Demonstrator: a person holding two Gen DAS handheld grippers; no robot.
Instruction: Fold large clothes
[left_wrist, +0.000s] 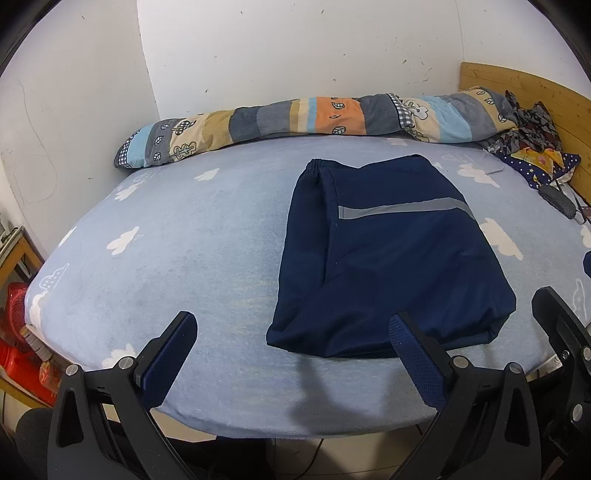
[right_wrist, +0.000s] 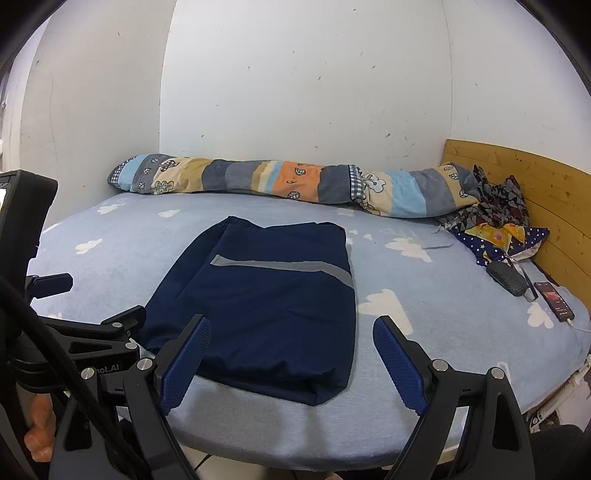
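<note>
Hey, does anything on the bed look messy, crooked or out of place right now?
The folded navy trousers lie flat but skewed to the bed's edge, near edge slightly puffed. Crumpled patterned clothes sit heaped by the wooden headboard, with a phone lying loose beside them. Both tongs are open and empty.

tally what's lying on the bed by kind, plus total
Folded navy garment: 1
Rolled patchwork quilt: 1
Patterned cloth heap by the headboard: 1, separate pieces cannot be told apart
Dark case: 1
Phone: 1
Total: 5
Both tongs, left and right, are open and hold nothing.
</note>
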